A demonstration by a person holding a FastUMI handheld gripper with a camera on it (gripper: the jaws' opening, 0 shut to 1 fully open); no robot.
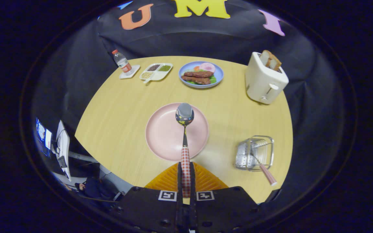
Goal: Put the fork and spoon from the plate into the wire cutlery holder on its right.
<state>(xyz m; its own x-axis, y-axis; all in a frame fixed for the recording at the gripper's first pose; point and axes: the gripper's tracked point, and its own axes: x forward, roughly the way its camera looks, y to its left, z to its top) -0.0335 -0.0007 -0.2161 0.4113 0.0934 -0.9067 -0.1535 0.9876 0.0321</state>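
My gripper [185,174] is shut on the spoon's [185,129] red-checked handle, both fingers pressing its sides. The spoon points forward, lifted, with its bowl over the far half of the empty pink plate [160,136]. To the right of the plate stands the wire cutlery holder [255,152]. A piece of cutlery with the same checked handle [268,174] leans in it, handle sticking out toward me; its head is hidden inside the wire.
A white toaster [264,81] with bread stands at the back right. A blue plate of food [201,74], a divided tray [156,71] and a water bottle [122,62] line the round table's [118,113] far edge. Bare wood lies between plate and holder.
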